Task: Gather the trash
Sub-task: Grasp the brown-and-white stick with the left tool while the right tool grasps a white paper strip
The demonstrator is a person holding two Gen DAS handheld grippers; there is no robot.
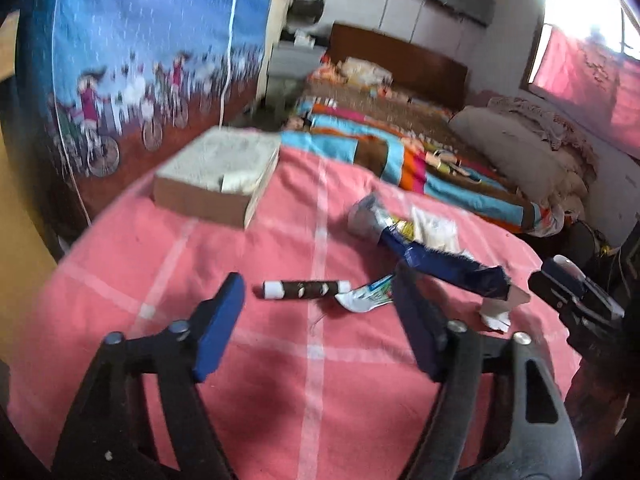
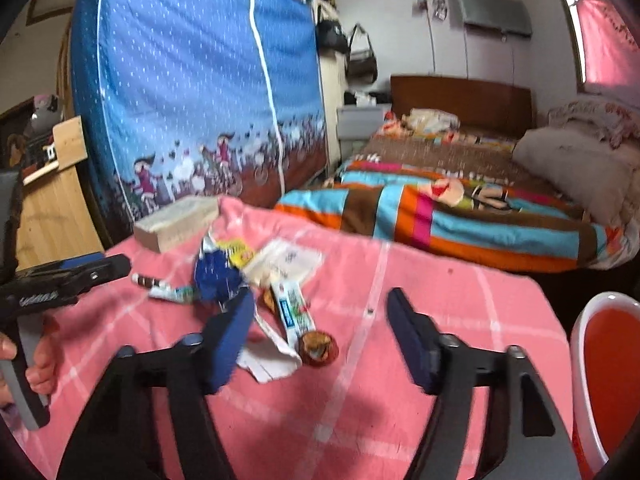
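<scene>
Striped quilt (image 2: pixel 440 216) beside blue wardrobe cover (image 2: pixel 192 80).

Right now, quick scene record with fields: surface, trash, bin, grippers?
surface: pink checked cloth
trash: brown-and-white stick wrapper, blue foil bag, white-green sachet, round brown wrapper, white paper scrap
other: cardboard box at the cloth's far left
bin: red bin with white rim, off the cloth's right edge
left gripper: jaws open, either side of the stick wrapper, no contact
right gripper: jaws open, nothing gripped
</scene>
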